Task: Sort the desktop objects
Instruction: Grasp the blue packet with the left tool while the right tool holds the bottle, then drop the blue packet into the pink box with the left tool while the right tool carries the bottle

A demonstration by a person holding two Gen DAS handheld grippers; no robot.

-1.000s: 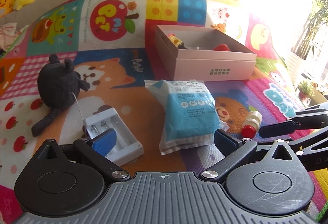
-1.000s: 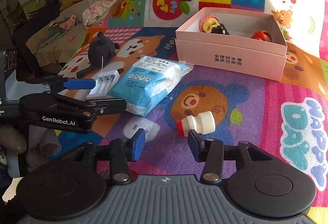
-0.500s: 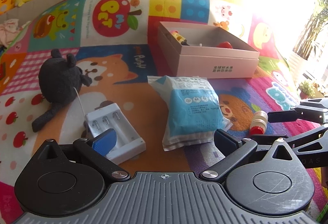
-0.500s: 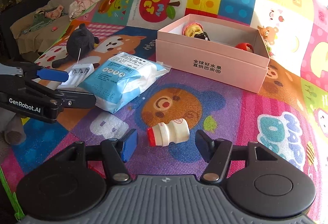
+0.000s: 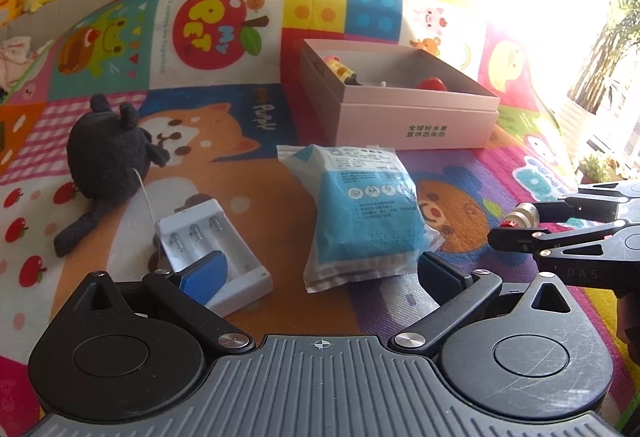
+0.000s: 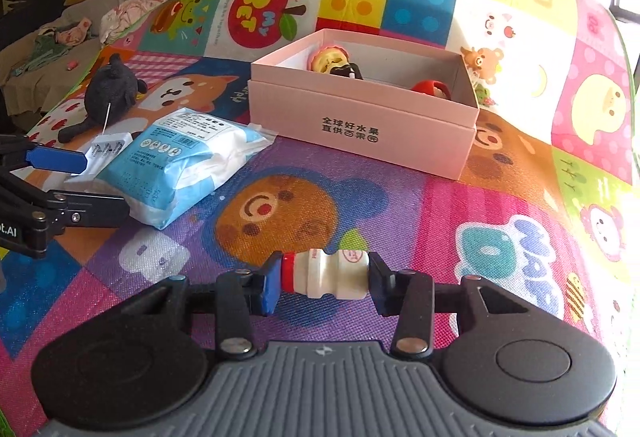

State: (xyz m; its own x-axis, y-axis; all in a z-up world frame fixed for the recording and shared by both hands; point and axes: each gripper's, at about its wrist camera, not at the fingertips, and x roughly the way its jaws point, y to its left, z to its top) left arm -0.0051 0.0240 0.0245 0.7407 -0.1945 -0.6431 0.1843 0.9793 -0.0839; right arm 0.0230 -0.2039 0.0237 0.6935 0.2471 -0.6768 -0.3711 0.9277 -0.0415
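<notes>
Four things remain outside the pink box, by your count from these views; a few are already in it.

In the box: a yellow-and-pink toy at the back left, a red piece at the right, and a small dark item beside the yellow toy, too hidden to name. These count as sorted.

In hand: the small white bottle with a red cap. It lies crosswise on the play mat, in front of the box and well apart from it. Your right gripper has its jaws closing on it end to end: one pad at the red cap, the other at the base. Both appear to touch it, though the bottle does not yet look lifted. Judged: this is the pick in progress.

Left to sort:
- blue-and-white packet, flat on the mat, in front of the box
- white battery holder, just left of the packet
- dark plush toy, beyond the battery holder, its string running down toward it

Your left gripper hangs over the near edge of the packet and holder, jaws spread wide, grasping nothing.

Judged overall: roughly halfway, with the bottle next for the box.
</notes>
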